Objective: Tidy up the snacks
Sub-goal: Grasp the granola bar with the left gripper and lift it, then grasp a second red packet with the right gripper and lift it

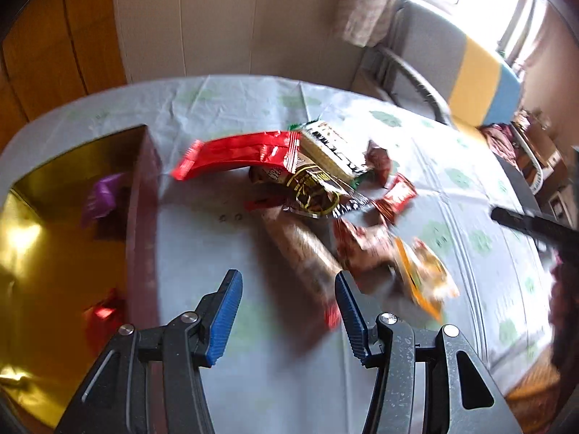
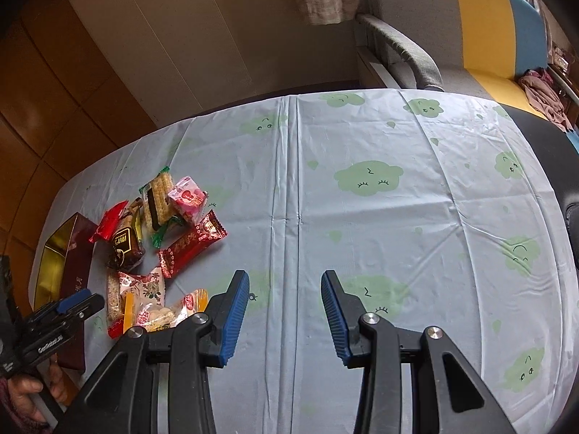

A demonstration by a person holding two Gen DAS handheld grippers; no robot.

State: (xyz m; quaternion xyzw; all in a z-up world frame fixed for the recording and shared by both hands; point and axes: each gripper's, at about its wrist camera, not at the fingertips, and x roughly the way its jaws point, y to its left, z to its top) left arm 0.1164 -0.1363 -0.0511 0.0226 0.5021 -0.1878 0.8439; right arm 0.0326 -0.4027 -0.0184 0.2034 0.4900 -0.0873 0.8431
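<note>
A pile of wrapped snacks (image 1: 318, 195) lies mid-table: a long red wrapper (image 1: 235, 152), a wafer pack (image 1: 325, 148), a dark wrapper (image 1: 315, 191), a brown bar (image 1: 300, 249) and an orange packet (image 1: 423, 275). My left gripper (image 1: 287, 289) hovers open just short of the brown bar and grips nothing. To its left stands a maroon box (image 1: 144, 217) with a gold inside, holding a purple snack (image 1: 101, 195) and a red one (image 1: 101, 314). My right gripper (image 2: 286, 285) is open over bare tablecloth, right of the pile (image 2: 155, 238). The left gripper (image 2: 88, 298) shows there beside the box (image 2: 72, 264).
A pale blue tablecloth with green clouds (image 2: 362, 126) covers the table. A grey armchair with yellow and blue cushions (image 2: 488, 18) stands past the far right corner. Wooden panels (image 2: 54, 90) line the left wall. A hand (image 2: 29, 390) holds the left gripper.
</note>
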